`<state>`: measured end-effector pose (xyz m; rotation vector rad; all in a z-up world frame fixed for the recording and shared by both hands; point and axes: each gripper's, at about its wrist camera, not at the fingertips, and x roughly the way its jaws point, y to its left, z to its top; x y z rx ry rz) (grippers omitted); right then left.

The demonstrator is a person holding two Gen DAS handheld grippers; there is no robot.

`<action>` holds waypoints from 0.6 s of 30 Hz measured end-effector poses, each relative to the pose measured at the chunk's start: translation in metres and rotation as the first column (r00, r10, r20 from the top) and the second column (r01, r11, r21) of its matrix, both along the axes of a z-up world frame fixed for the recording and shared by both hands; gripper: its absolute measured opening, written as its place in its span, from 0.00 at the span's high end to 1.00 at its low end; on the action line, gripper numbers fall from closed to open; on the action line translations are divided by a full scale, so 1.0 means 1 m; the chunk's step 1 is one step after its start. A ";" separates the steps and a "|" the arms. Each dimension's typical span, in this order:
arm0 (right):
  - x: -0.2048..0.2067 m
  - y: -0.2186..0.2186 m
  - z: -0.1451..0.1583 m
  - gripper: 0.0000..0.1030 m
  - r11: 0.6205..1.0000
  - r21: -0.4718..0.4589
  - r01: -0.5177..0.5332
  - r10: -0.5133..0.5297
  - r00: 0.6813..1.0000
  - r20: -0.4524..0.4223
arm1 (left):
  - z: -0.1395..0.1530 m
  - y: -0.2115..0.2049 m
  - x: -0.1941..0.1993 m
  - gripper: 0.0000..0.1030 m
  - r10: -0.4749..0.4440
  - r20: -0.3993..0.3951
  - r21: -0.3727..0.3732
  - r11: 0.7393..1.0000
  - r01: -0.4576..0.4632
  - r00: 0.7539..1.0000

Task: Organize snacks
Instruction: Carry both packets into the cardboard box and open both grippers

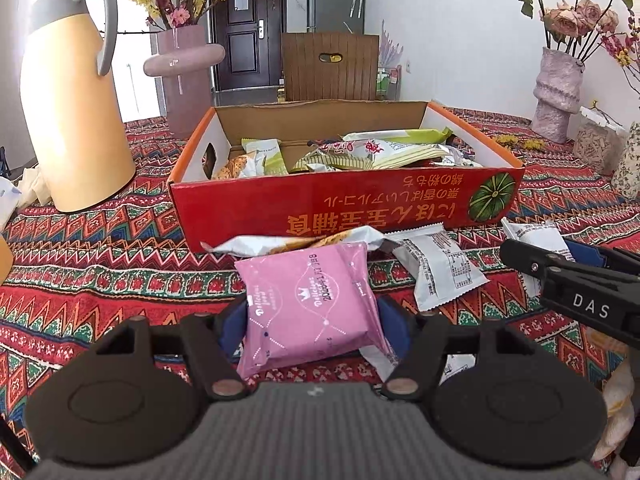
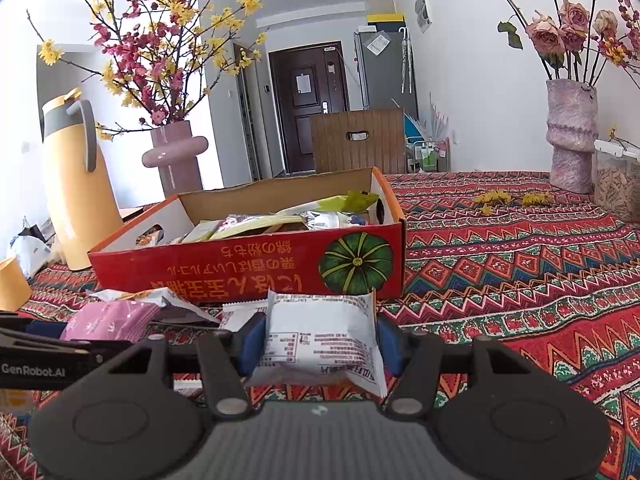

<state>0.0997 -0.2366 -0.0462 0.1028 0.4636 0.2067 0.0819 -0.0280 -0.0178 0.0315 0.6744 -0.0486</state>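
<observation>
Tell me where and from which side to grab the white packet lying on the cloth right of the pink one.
Both grippers are already full. Once one is free, take the white packet across its puffed middle, not the thin crimped ends. It lies flat on the tablecloth, tilted, close to the red box, so come from above on the near side, jaws spanning its short width.

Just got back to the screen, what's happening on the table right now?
Snacks are being sorted into the red cardboard box. The left tongs grip a pink snack packet; the right tongs grip a white snack packet. Both sit just in front of the box, which already holds several packets.
</observation>
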 end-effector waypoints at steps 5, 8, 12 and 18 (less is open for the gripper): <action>-0.001 0.001 0.001 0.45 1.000 -0.002 -0.001 0.001 1.000 0.007 | 0.006 0.002 -0.009 0.33 0.003 0.037 0.001 1.000 -0.003 0.999; -0.003 0.000 0.002 0.45 1.000 -0.002 0.000 0.000 1.000 0.016 | 0.006 0.004 -0.012 0.33 0.004 0.046 -0.006 1.000 -0.004 0.999; -0.005 0.003 0.004 0.45 1.000 -0.010 -0.002 0.002 0.999 0.037 | 0.008 0.008 -0.015 0.33 0.003 0.062 -0.008 1.000 -0.003 0.998; -0.006 0.000 0.012 0.45 1.000 0.005 -0.001 0.000 0.999 0.053 | 0.010 0.010 -0.016 0.33 -0.002 0.084 -0.007 1.000 0.003 0.996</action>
